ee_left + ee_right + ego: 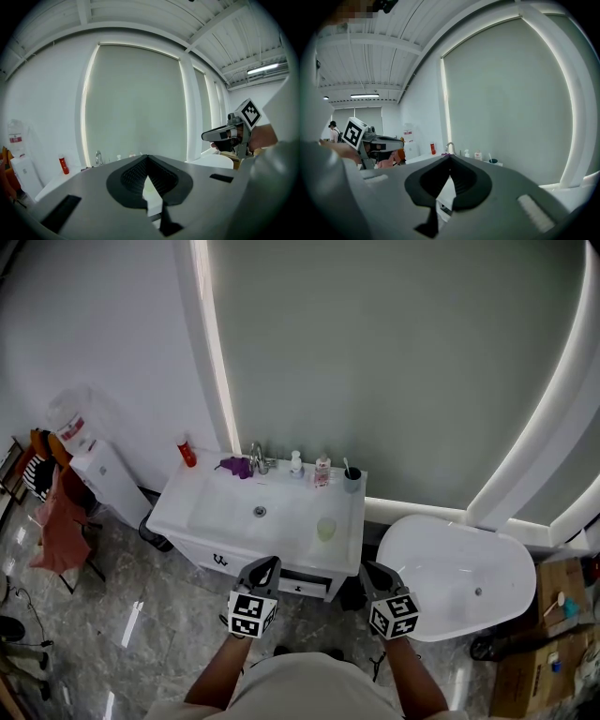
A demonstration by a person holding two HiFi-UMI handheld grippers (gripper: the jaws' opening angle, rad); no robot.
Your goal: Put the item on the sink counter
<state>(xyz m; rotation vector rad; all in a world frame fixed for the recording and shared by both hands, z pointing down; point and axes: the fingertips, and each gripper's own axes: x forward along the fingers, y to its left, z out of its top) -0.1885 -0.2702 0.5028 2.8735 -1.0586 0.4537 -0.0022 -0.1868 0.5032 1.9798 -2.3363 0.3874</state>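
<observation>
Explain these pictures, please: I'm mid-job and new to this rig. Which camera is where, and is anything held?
No robot: a person holds a two-jaw gripper in each hand; the patterned cubes belong to them. The head view looks down from the person's head at the left gripper and right gripper in front of the sink counter. The two gripper views ride on the grippers and look along their jaws. Both grippers are shut and empty. On the counter: a red bottle, a purple cloth by the faucet, two small bottles, a dark cup and a green cup. A tub stands at the right.
</observation>
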